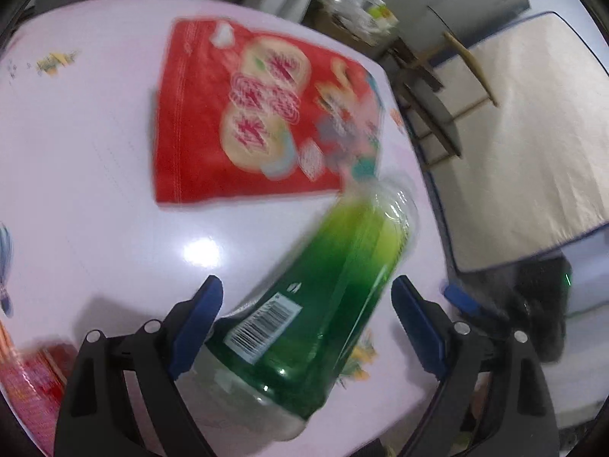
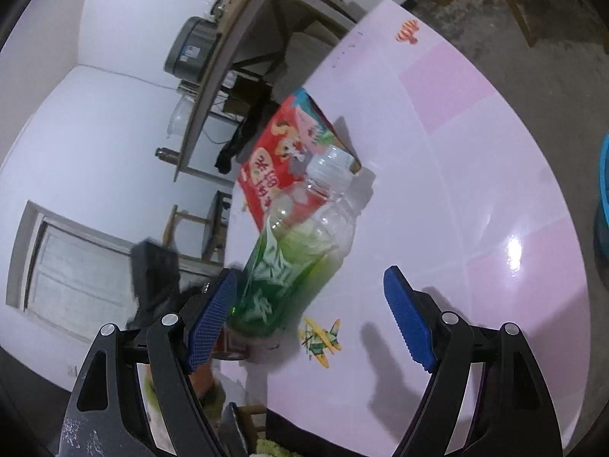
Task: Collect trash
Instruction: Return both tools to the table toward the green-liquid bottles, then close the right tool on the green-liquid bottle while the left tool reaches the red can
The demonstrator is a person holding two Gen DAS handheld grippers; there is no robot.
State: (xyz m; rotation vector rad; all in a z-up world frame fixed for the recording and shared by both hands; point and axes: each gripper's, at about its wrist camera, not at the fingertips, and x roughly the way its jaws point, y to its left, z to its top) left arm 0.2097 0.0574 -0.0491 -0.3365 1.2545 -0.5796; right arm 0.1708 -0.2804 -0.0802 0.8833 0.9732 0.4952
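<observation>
Green bottle: plastic bottle (image 1: 316, 301) lying on its side on the pink table (image 1: 95, 190), near the edge, white cap pointing at the red bag. Looks empty or nearly so.
Red bag: big snack bag (image 1: 243, 122) lying flat just past the bottle's cap end, looks like it's touching it but it's blurry so can't swear to it.
Left claw: my left gripper (image 1: 306, 320) is spread wide with the bottle's lower half between the pads, one pad close against it, the other clear. Not clamped, so nothing held.
Right claw: my right gripper (image 2: 310, 316) is wide too, hanging over the table by the bottle's base. Empty.
Progress: I'd say barely started, both pieces of trash still on the table, nothing picked up.
Bin: something blue and round (image 2: 603, 205) at the far table side, could be a bucket, can't tell.
In the way: not much on the table, just printed airplane stickers (image 2: 319, 337). My own two claws crowding the same bottle seems like the main hazard.
</observation>
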